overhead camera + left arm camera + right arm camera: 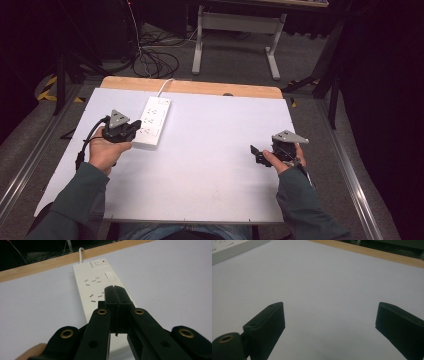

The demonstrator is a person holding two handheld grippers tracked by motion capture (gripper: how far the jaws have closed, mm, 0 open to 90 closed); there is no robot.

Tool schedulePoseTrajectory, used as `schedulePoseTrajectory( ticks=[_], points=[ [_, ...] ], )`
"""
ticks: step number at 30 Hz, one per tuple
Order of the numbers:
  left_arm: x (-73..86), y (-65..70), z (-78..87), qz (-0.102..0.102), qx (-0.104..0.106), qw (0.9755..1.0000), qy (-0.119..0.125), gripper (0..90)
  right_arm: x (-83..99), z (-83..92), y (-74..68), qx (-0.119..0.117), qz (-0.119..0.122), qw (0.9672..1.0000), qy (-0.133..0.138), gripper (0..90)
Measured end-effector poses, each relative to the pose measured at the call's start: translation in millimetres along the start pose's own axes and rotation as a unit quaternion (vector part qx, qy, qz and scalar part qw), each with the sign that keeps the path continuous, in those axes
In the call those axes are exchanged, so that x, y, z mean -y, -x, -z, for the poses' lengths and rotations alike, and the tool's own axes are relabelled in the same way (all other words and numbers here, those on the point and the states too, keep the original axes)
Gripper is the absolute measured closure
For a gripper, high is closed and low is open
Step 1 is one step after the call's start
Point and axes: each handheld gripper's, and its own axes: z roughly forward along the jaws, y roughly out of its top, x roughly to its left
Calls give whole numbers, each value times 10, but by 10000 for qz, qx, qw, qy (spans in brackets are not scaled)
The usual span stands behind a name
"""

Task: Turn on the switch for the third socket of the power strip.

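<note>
We hold a black two-fingered gripper in each hand over a desk [200, 165] covered by a smooth, matte white sheet, with a strip of pale wood showing along its far edge.

Our left gripper [115, 293] sits at the left side of the desk, right at the near end of a white power strip [152, 121]. Its fingers [124, 300] are pressed flat together with nothing between them; in the left gripper view the two ribbed black pads meet along a thin seam, and brass-coloured rivets shine on the glossy plastic arms behind them. The closed tips hang over the near half of the power strip; whether they touch it we cannot tell.

The power strip is a long, flat rectangular bar of smooth white plastic with rounded corners. It lies on the left half of the desk, running from near our left hand [104, 150] towards the far wooden edge, where its white cable [165, 86] leaves it and drops off the desk. Its top carries groups of narrow socket slots, a square rocker switch with a small red light beside it at the far end, and a small white rectangular panel close to that.

Our right gripper [330, 317] rests at the right side of the desk, well apart from the power strip. Its fingers [268, 326] stand wide open, two blunt, matte black blocks with bare white sheet between them. A grey three-cornered plate [289, 137] sits on top of it.
</note>
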Motion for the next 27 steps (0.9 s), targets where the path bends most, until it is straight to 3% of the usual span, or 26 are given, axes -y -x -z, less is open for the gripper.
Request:
schedulePoseTrajectory(
  ticks=[27],
  points=[
    [-56, 76, -240, -111, 123, 9995, -278, 900, -1, -1, 3, 3, 21, 10000, -4, 98]
  ],
)
